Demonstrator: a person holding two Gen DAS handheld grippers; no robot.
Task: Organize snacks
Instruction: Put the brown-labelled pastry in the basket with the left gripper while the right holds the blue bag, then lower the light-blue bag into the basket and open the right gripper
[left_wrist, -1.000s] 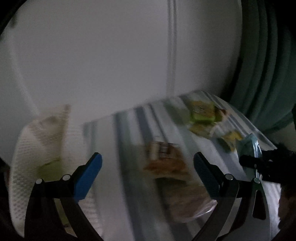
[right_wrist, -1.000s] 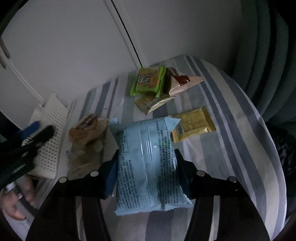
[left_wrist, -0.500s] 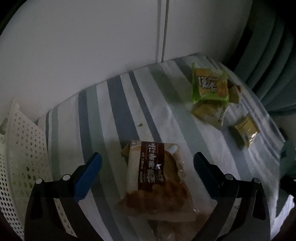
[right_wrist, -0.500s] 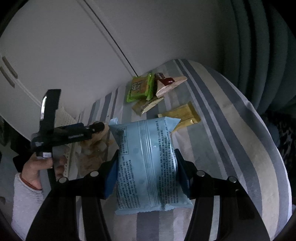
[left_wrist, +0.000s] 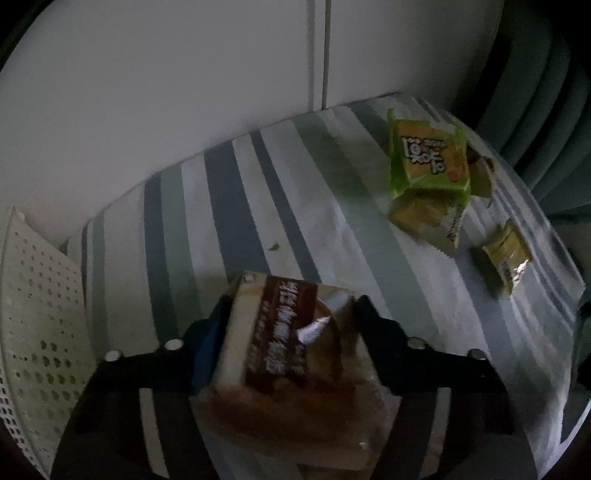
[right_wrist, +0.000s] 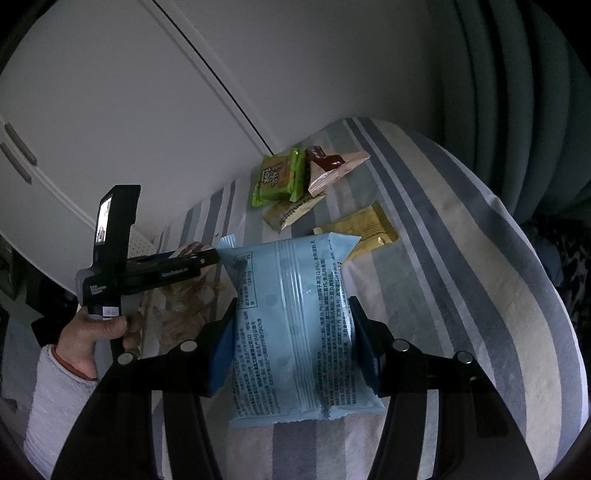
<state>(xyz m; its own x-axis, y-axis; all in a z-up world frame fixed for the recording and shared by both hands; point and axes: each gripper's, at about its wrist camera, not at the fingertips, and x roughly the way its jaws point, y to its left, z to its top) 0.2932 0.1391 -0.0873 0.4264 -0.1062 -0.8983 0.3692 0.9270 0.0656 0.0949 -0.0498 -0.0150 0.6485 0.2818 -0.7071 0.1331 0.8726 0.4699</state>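
Far left of my left gripper (left_wrist: 286, 332), one white perforated basket (left_wrist: 33, 325), edge only. Left gripper is closed onto one brown-and-cream cake packet (left_wrist: 284, 343), jaws pinching its sides, packet just above the striped cloth (left_wrist: 192, 221). Soft and light I'd guess, crushable, so a gentle side pinch mid-body. Below it, what looks like another clear-wrapped pastry, blurry.

Ahead and right of that gripper: one green snack pack (left_wrist: 428, 158), one tan packet (left_wrist: 424, 216) touching it underneath, one small yellow packet (left_wrist: 506, 254) apart.

My right gripper (right_wrist: 293, 341) is clamped across one pale blue bag (right_wrist: 291, 325), jaws at mid-height on both sides. Puffy, light, slippery film; mid-body hold seems right. Beyond it, one brown-and-cream wedge packet (right_wrist: 332, 168) beside the green one. My left hand (right_wrist: 99, 328) shows at its left.
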